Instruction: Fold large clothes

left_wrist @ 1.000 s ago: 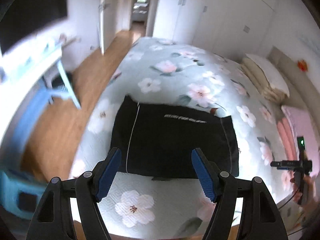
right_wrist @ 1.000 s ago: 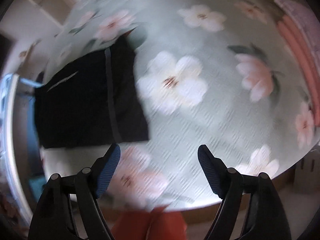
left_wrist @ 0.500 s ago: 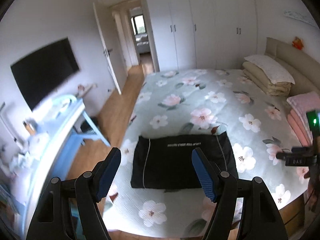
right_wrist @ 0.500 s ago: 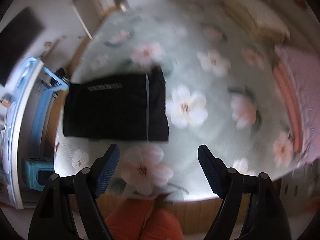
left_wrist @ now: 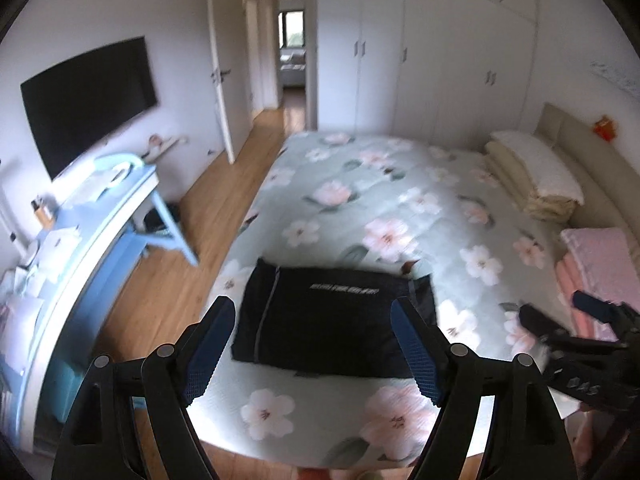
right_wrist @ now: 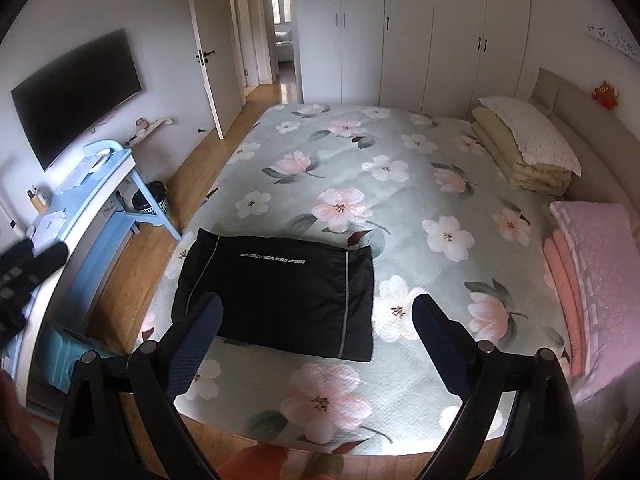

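Note:
A black garment (left_wrist: 332,316) lies folded into a flat rectangle near the foot edge of the floral bed (left_wrist: 400,200); it also shows in the right wrist view (right_wrist: 280,296). My left gripper (left_wrist: 312,348) is open and empty, held in the air above and short of the garment. My right gripper (right_wrist: 316,340) is open and empty, also raised well clear of the bed. The right gripper shows at the right edge of the left wrist view (left_wrist: 576,336), and the left one at the left edge of the right wrist view (right_wrist: 24,276).
Folded beige bedding (right_wrist: 524,148) and a pink folded stack (right_wrist: 588,272) lie on the bed's right side. A blue desk (right_wrist: 88,196) stands left of the bed below a wall TV (right_wrist: 76,96). Wardrobes (right_wrist: 432,32) and an open door (right_wrist: 208,52) are at the back.
Both grippers have lifted and drawn back from the bed, so the whole room is in view. The folded black garment has stayed in place.

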`<state>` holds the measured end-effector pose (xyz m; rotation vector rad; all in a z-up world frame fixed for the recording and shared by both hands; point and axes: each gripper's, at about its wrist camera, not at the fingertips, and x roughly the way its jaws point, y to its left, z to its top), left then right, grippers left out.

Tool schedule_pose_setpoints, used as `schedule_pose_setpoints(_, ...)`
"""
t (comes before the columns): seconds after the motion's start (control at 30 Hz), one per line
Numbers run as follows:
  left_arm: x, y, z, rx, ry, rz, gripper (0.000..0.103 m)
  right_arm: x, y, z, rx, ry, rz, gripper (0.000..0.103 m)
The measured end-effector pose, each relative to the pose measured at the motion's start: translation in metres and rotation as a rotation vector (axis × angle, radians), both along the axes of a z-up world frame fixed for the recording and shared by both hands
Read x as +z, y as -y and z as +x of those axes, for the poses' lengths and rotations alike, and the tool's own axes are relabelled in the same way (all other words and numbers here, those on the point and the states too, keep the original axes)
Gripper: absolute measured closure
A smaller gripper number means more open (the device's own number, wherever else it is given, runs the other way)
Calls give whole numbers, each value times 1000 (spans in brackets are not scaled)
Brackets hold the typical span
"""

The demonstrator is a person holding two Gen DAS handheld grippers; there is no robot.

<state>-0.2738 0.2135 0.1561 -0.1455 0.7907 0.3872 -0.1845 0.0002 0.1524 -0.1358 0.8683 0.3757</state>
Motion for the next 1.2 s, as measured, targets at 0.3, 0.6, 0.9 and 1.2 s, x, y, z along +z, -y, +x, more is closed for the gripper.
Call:
schedule_pose_setpoints(0.3,-36,-41,48,-5,-94,47,22,-31,-46,37,-63,-95,-33,6)
schedule_pose_setpoints(0.6,-77,-71,97,-54,-196,11,22,-73,-65,71,-122,-193,-50,6)
schedule_pose_setpoints(0.9,-104,-92,135,-95,-243,-43,22,-100,-87,93,-153,-245,-84,6)
schedule_pose_setpoints(1.2,-122,-106,173,-156,-244,-46,22,-115,-103,107,-195,-284,-121,6)
